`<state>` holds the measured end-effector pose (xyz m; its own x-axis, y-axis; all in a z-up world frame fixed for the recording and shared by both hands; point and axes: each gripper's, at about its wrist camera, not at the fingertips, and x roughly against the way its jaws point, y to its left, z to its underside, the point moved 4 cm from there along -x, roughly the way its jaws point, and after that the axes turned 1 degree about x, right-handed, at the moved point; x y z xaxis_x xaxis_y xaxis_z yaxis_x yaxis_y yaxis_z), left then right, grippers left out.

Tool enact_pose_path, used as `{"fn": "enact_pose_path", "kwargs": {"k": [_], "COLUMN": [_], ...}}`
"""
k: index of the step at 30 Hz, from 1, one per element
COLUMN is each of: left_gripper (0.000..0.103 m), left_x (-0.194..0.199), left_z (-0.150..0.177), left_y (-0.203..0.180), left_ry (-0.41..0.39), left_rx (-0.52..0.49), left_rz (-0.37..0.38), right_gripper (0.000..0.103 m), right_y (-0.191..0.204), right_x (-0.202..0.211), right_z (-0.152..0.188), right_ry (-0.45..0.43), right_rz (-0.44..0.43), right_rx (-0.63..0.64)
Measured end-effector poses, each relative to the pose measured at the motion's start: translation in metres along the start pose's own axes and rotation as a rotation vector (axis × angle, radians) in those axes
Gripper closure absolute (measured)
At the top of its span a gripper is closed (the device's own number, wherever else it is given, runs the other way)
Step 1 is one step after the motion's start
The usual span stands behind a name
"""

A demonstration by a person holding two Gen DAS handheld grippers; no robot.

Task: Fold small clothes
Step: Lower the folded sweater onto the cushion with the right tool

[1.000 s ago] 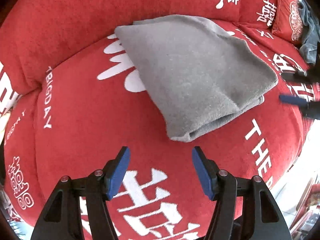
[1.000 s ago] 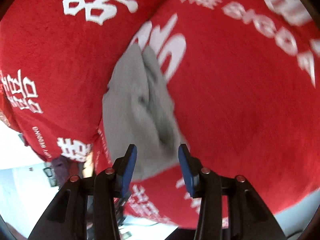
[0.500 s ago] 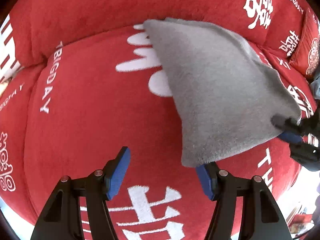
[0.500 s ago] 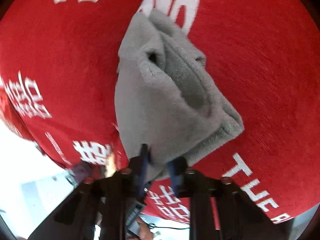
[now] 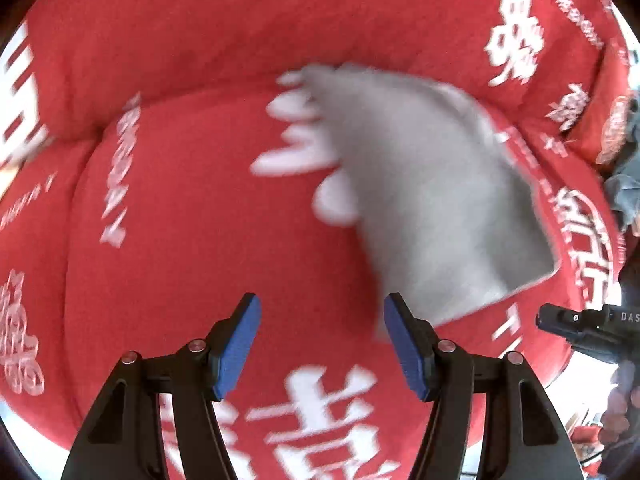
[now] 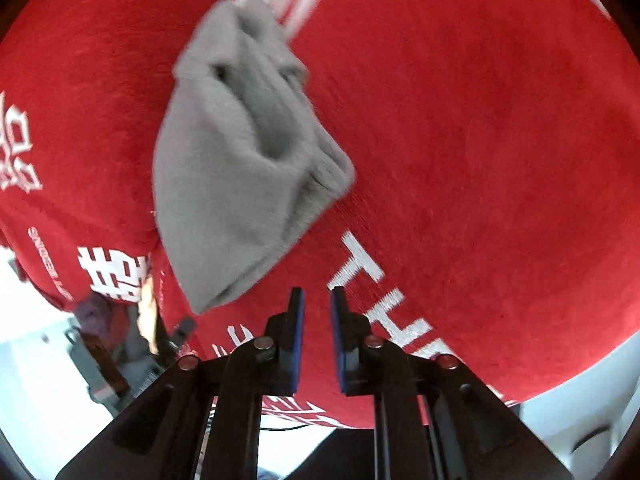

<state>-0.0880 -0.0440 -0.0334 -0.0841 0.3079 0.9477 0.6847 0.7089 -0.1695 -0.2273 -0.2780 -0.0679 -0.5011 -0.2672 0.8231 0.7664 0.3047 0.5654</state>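
Left gripper is hanging wide over the red cover, nothing between its blue pads; the folded grey cloth is lying on the cover at about 1 o'clock from it, its near corner just beside the right-hand pad, contact unclear through the blur. Right gripper is sitting narrow, jaws having just been closing, a thin slit left between the pads and nothing pinched; in its own view the cloth is lying bunched at 11 o'clock, its nearest corner close to the left pad but apart. From the left view that gripper is showing at 3 o'clock, past the cloth's corner.
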Motion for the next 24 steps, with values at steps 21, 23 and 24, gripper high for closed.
{"fn": "enact_pose_path", "kwargs": {"k": [21, 23, 24], "left_gripper": [0.029, 0.025, 0.025], "left_x": [-0.062, -0.064, -0.065], "left_z": [-0.037, -0.034, -0.033], "left_y": [-0.033, -0.035, -0.035], "left_ry": [0.086, 0.097, 0.101], "left_rx": [0.022, 0.010, 0.011], "left_rz": [-0.022, -0.052, -0.054], "right_gripper": [0.093, 0.093, 0.093], "right_y": [0.034, 0.023, 0.022], "right_x": [-0.025, -0.028, -0.027], "right_z": [-0.100, -0.095, -0.094], "right_ry": [0.041, 0.053, 0.052], "right_rz": [0.274, 0.256, 0.250], "right_rx": [0.278, 0.261, 0.260]}}
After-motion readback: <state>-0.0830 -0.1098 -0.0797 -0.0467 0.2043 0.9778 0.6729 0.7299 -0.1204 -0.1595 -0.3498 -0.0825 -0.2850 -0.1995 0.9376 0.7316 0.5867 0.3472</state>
